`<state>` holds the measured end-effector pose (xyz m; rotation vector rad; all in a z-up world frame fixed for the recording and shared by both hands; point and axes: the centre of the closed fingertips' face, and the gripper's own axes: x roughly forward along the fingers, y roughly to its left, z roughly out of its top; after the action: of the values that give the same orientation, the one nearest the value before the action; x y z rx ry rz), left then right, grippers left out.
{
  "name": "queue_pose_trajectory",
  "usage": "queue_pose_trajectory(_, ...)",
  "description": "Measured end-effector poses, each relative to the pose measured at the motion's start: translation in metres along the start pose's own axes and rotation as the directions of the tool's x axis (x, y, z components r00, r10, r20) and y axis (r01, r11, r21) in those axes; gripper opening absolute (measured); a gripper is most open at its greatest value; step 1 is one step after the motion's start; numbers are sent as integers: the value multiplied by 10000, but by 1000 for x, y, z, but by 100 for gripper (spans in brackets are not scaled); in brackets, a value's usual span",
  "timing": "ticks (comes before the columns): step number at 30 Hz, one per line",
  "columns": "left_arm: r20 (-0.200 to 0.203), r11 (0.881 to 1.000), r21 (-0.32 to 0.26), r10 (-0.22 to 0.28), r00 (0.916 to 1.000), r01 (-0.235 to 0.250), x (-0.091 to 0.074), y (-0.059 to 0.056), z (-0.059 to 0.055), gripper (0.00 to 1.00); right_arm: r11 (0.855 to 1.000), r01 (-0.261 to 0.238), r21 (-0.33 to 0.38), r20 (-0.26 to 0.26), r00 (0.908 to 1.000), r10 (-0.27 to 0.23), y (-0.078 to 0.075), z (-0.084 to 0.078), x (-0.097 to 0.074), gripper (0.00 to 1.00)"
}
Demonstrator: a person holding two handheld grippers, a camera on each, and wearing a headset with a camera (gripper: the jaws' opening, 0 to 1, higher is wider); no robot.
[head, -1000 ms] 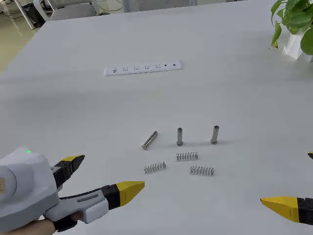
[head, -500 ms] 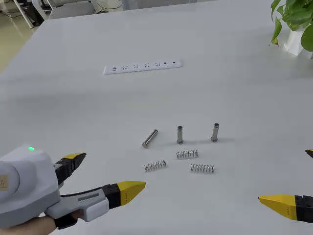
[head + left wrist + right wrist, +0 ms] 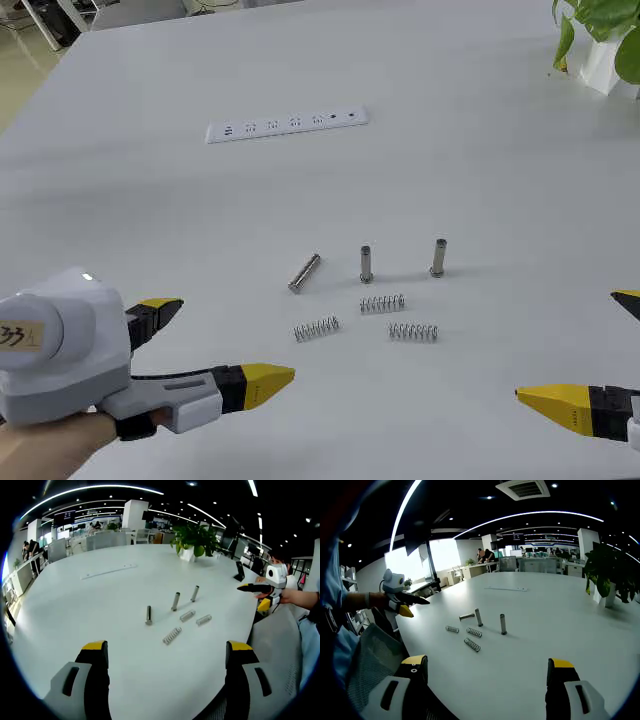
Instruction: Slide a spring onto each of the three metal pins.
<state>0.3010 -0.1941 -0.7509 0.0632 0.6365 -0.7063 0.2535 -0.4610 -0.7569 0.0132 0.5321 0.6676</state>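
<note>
Three metal pins sit mid-table in the head view. The tipped pin lies on its side at the left, while the centre pin and the end pin stand upright to its right, all apart from one another. Nearer to us lie the left spring, the middle spring and the right spring, each flat on the white table and none on a pin. We note the left gripper at the lower left and the right gripper at the lower right, both with jaws spread wide, nothing between them, and well short of the parts. A power strip lies beyond the pins, and a potted plant stands at the far right corner. The left gripper view looks between its own widely parted, empty jaws at the same pins and springs; it adds the right gripper and a forearm at the table edge. The right gripper view, jaws likewise wide and empty, adds a mesh chair back at the near edge and the left gripper at the table's left side.
</note>
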Motion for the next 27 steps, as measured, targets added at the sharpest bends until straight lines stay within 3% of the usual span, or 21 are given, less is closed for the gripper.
queue_pose_trajectory(15, -1039, 9905, 1213, -527, 9932, 652, 25, 4, 14, 88, 9995, -129, 292, 62, 9999, 127, 8, -6, 2, 99)
queue_pose_trajectory(27, -1651, 9868, 1434, -513, 9849, 754, 53, 14, 29, 76, 9978, -29, 659, 133, 9999, 21, 6, -14, -2, 98)
